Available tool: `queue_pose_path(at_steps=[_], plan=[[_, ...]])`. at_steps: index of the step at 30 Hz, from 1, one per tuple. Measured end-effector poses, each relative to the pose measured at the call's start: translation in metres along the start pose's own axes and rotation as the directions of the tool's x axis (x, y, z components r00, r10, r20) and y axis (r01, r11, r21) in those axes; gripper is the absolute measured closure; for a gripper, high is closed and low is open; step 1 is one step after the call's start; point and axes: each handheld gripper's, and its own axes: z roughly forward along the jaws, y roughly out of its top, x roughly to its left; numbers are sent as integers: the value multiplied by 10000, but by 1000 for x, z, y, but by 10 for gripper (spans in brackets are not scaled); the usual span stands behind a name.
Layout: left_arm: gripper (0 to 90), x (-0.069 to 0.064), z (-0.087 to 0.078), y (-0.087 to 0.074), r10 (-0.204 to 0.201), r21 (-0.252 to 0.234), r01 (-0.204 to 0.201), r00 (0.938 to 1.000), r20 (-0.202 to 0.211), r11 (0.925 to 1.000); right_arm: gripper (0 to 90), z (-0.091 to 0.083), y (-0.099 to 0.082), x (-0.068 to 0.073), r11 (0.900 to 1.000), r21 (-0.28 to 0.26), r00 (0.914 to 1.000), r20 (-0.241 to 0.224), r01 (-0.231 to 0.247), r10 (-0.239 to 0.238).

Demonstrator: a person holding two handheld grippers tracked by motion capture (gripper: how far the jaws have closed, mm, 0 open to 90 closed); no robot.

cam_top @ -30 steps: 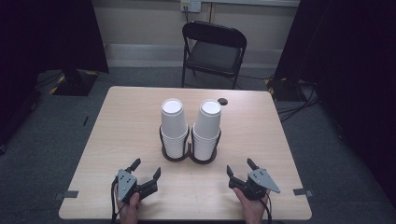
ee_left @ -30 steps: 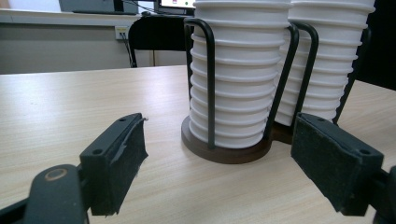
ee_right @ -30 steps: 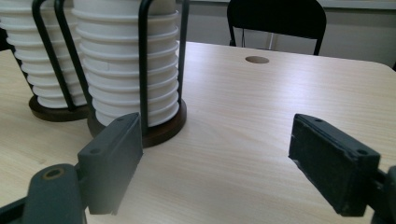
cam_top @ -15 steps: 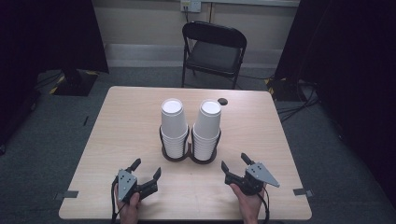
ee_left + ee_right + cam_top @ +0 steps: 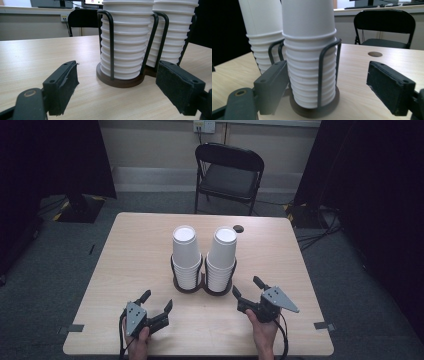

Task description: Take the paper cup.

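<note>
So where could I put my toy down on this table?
The table is bare left of the cup stacks, and right of them up to the far edge. The near middle is crowded: left gripper, right gripper, and the cup holder.

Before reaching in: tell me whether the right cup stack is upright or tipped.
Slightly tipped. The right cup stack sits upside down in its wire holder, leaning a little toward the left stack in the high view.
</note>
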Motion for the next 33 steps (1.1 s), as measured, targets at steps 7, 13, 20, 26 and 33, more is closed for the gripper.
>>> queue_pose_path(at_steps=[7,13,20,26,33], plan=[[176,0,0,0,2,-4,-2,10000,17,10000,172,10,19,5,9994,-255,9987,-430,254,-265],[176,0,0,0,14,-9,-14,10000,16,10000,154,19,37,10,9982,-418,9964,-707,430,-459],[176,-1,0,0,6,-38,-6,10000,20,10000,139,28,56,9,9974,-440,9929,-1025,565,-608],[176,-1,0,0,5,-45,-5,10000,8,10000,139,33,71,7,9973,-612,9906,-1277,410,-486],[176,0,0,0,0,-39,0,10000,40,10000,139,40,85,7,9954,-750,9910,-1154,590,-674]])
